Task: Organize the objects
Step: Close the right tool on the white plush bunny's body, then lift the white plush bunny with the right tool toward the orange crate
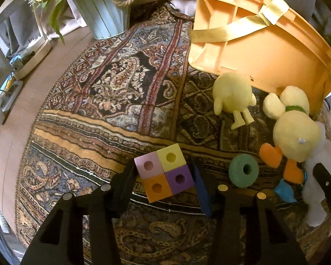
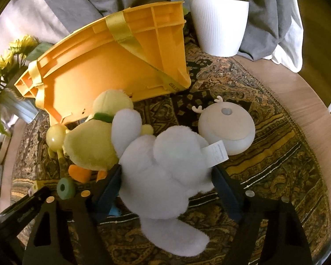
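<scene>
- Left wrist view: the left gripper (image 1: 164, 177) is seen with its fingers (image 1: 123, 183) closed most of the way around a four-coloured block (image 1: 164, 172) lying on the patterned cloth (image 1: 112, 101) that covers the counter. The left finger appears to touch the block's edge; a sliver of gap seems to remain at the right finger, so a firm hold cannot be confirmed.
- Right wrist view: the right gripper (image 2: 165, 176) is set astride a white plush toy (image 2: 165, 167), the fingers standing fairly wide and pressed into the fur on both sides.
- An orange crate (image 1: 264, 50), tipped on its side, lies at the far side, just beyond the toys.
- A yellow plush duck (image 2: 90, 148) leans against the white plush, and a green ring (image 1: 243, 170) sits near right of the block.
- A round white lamp (image 2: 229, 128) rests just beside the white plush, to its right.
- Risks, as judged:
  - The block could be pivoted or dropped if it is pinched off-centre at a corner.
  - The duck could be dragged along with the white plush, since the two are touching.
  - The lamp could be knocked by the plush's tag side when it is lifted.
</scene>
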### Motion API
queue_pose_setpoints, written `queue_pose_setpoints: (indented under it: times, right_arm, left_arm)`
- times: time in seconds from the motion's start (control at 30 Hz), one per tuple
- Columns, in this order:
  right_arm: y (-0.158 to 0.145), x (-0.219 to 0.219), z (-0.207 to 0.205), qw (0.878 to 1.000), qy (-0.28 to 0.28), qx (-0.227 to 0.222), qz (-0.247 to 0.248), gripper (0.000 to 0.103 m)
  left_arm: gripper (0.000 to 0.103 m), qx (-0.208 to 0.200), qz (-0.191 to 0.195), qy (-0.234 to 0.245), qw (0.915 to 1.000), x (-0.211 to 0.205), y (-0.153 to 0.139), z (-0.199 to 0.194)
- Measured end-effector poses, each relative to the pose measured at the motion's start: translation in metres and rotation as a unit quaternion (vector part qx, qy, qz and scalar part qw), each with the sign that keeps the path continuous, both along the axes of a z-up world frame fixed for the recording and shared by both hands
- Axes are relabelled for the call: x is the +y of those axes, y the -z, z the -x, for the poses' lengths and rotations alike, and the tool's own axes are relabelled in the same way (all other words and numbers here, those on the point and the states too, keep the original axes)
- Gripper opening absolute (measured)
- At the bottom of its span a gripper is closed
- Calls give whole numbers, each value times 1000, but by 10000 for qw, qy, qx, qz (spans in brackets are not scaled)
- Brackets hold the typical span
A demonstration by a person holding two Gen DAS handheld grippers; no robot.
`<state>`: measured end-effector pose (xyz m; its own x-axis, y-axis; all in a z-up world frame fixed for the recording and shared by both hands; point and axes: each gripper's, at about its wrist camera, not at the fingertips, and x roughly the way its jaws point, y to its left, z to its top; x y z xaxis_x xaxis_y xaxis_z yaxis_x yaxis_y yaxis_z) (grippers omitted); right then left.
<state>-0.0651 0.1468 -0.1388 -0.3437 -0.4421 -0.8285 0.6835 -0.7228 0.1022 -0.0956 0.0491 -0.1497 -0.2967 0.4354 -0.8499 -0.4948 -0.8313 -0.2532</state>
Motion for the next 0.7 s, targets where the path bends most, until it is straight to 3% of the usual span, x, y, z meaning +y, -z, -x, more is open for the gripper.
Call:
queue_pose_setpoints:
  times: [0.37, 0.7]
  right_arm:
    - [-5, 8, -2, 10000, -58, -37, 37, 74]
    - [-32, 22, -8, 9997, -103, 109, 170, 74]
  left_arm:
    - [50, 137, -161, 22, 9998, -8, -13, -11]
    - [50, 311, -363, 266, 9985, -12, -40, -27]
